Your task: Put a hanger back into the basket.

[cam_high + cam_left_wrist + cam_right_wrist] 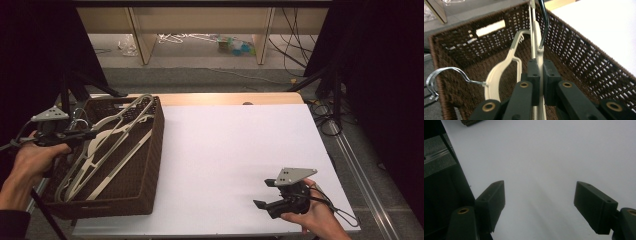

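Note:
A dark brown wicker basket [156,150] stands at the table's left edge with several cream hangers [107,150] lying in it. My left gripper [90,134] hovers over the basket's left side, shut on a cream hanger. In the left gripper view the jaws [541,75] pinch the thin cream hanger [537,35] edge-on, and its dark metal hook [545,22] rises ahead. Below it, another cream hanger [499,72] with a silver hook [446,72] rests inside the basket [579,50]. My right gripper [264,193] sits low near the table's front right, open, nothing between its jaws [540,197].
A white sheet covers the table [225,150] right of the basket, and it lies under the right gripper [549,150]. Beyond the far edge stand wooden furniture legs [142,45], with cables [295,55] on the floor. Dark stands flank both sides.

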Motion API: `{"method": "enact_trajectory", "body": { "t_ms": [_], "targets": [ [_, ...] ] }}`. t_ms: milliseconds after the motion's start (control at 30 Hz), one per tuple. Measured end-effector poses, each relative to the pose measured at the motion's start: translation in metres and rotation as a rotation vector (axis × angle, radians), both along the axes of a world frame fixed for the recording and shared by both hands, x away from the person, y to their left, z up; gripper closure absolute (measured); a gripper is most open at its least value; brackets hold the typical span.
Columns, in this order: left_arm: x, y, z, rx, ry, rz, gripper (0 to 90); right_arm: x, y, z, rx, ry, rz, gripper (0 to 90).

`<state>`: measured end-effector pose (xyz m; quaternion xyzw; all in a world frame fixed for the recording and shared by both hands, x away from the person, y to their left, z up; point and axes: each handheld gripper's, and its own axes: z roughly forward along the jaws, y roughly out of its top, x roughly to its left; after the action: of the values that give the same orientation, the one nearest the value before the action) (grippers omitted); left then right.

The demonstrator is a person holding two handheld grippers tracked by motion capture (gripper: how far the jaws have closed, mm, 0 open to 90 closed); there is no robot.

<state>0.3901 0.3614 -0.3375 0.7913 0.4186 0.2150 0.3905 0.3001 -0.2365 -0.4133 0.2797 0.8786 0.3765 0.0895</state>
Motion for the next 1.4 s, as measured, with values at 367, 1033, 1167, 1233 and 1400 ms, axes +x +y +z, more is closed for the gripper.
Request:
{"method": "enact_trajectory", "body": {
  "t_ms": [367, 1033, 1167, 1233, 1400],
  "targets": [
    [0.004, -0.009, -0.022, 0.026, 0.089, -0.018, 85.6, 0.0, -0.001, 0.0, -0.004, -0.001, -0.004, 26.1],
    [0.021, -0.007, -0.047, 0.012, 0.078, 0.09, 82.0, 0.002, -0.001, -0.004, -0.018, 0.001, -0.005, 26.2],
    [0.02, -0.007, -0.052, 0.064, 0.062, 0.15, 78.2, 0.002, -0.002, -0.004, -0.018, 0.004, -0.004, 26.2],
    [0.019, -0.006, -0.057, 0.06, 0.066, 0.195, 77.0, 0.002, -0.002, -0.004, -0.02, 0.002, -0.007, 26.2],
    [0.019, 0.002, -0.064, 0.077, 0.076, 0.215, 75.3, 0.002, -0.002, -0.005, -0.021, 0.003, -0.007, 26.2]
  ]
}}
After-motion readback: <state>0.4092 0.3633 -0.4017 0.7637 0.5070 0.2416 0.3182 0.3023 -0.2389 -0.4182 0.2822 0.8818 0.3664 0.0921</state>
